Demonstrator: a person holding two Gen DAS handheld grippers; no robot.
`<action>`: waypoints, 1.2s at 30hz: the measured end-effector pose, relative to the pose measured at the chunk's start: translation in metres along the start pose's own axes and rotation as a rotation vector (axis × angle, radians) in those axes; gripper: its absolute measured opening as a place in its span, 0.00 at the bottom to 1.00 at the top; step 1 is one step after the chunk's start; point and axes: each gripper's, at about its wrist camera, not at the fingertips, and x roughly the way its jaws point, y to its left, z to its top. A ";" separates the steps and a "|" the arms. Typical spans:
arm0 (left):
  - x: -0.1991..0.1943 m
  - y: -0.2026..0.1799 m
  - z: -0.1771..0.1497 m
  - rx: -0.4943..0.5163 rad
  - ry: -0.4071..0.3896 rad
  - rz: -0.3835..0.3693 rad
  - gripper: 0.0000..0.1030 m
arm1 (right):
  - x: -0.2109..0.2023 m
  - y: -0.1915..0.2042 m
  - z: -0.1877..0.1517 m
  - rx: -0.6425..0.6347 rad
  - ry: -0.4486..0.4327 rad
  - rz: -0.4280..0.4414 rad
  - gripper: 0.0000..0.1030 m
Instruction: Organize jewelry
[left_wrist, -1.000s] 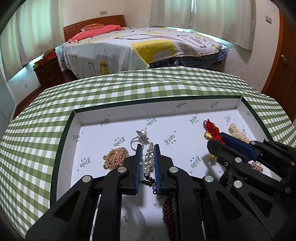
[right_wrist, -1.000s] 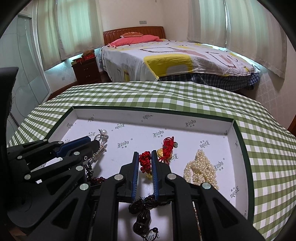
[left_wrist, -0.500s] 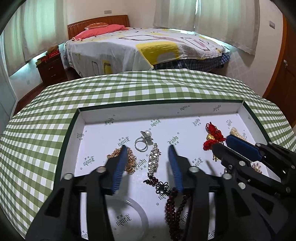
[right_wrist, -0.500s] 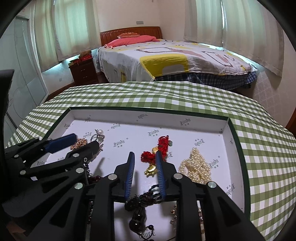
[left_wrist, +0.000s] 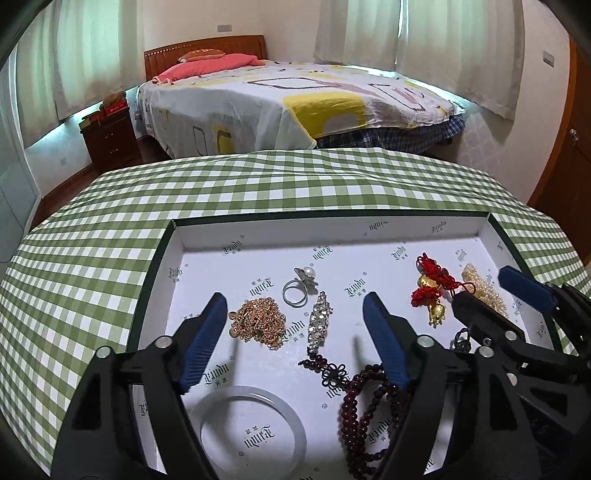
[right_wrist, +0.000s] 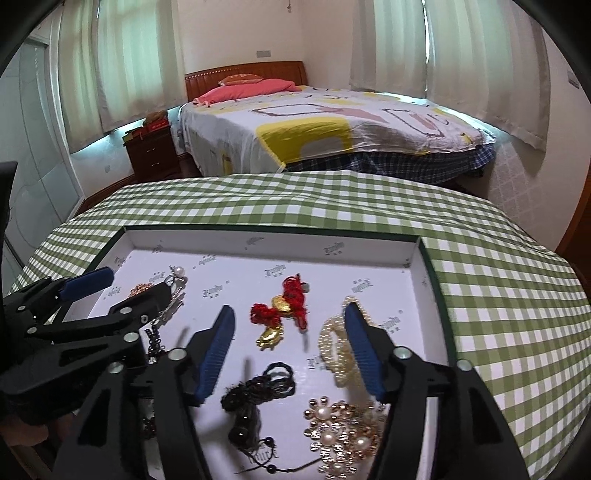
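Observation:
A shallow white-lined box (left_wrist: 332, 230) holds the jewelry. My left gripper (left_wrist: 295, 308) is opening over a crystal brooch (left_wrist: 319, 323) that lies loose between its jaws, beside a gold chain (left_wrist: 258, 323), a pearl ring (left_wrist: 299, 286), a dark red bead string (left_wrist: 360, 410) and a clear bangle (left_wrist: 253, 428). My right gripper (right_wrist: 290, 317) is opening above a red-cord gold charm (right_wrist: 282, 308), untouched by the pads. A pearl strand (right_wrist: 334, 345), a black cord pendant (right_wrist: 258, 391) and a pearl brooch (right_wrist: 340, 435) lie near it.
The box sits on a green checked tablecloth (left_wrist: 240, 184). Behind the table stand a bed (left_wrist: 295, 99) and a dark wooden nightstand (left_wrist: 109, 136). Each gripper shows at the side of the other's view: the right gripper (left_wrist: 491, 291) and the left gripper (right_wrist: 135, 286).
Both grippers went from shut to wide apart. The crystal brooch left the left pads and the red-cord charm left the right pads; both now lie on the box floor.

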 end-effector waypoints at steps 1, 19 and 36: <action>-0.001 0.002 -0.001 -0.002 -0.002 0.001 0.78 | -0.002 -0.001 0.000 0.001 -0.004 -0.004 0.64; -0.031 0.003 -0.006 0.047 -0.072 0.074 0.91 | -0.025 -0.024 -0.011 0.064 -0.046 -0.085 0.82; -0.098 0.021 -0.039 -0.004 -0.086 0.065 0.91 | -0.070 -0.017 -0.036 0.086 -0.052 -0.098 0.82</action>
